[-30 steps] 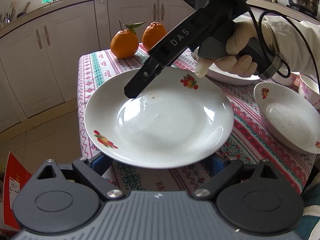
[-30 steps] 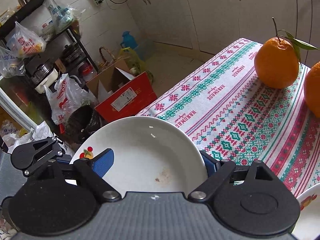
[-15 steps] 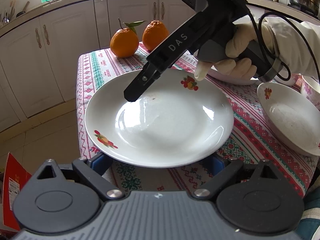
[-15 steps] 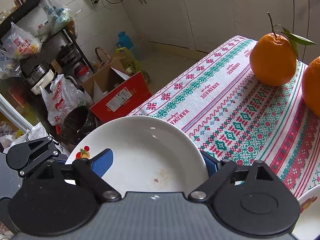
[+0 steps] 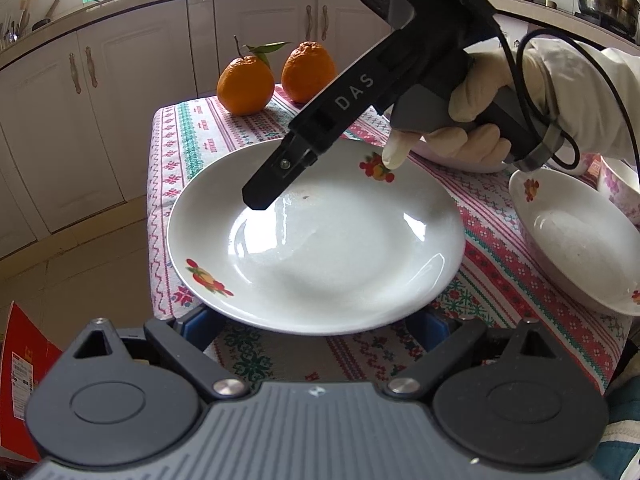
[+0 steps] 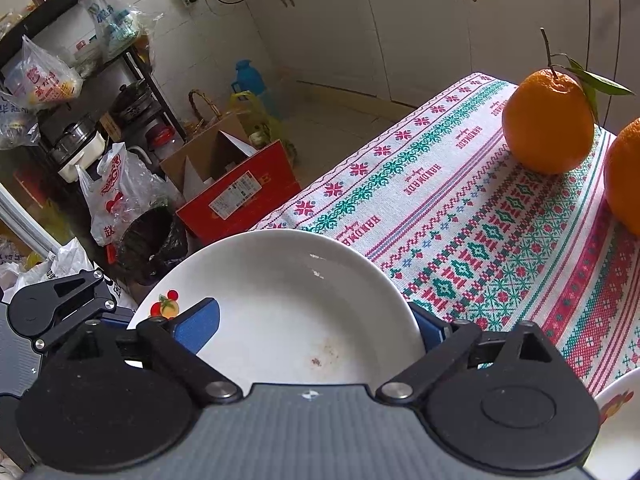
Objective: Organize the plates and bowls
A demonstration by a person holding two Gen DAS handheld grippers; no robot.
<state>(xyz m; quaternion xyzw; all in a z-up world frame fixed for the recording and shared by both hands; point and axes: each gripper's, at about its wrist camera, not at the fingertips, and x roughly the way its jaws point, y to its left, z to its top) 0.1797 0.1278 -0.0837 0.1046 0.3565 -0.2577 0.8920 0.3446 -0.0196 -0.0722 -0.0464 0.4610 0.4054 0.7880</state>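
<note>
A white plate with fruit decals lies on the patterned tablecloth near the table's left corner. My left gripper stands open at the plate's near rim, and the rim hides its blue fingertips. My right gripper reaches in from the far side, and its jaws are opening. One of its blue pads is over the plate and the other sits just outside the rim. In the left wrist view one of its black fingers points down at the plate's inside, held by a gloved hand.
A second white dish sits to the right, another plate lies behind the hand, and a patterned bowl is at the far right. Two oranges stand at the table's far end. A red box and black bin are on the floor.
The right gripper's pads have spread slightly wider around the plate's rim. The plate and the left gripper have stayed where they were.
</note>
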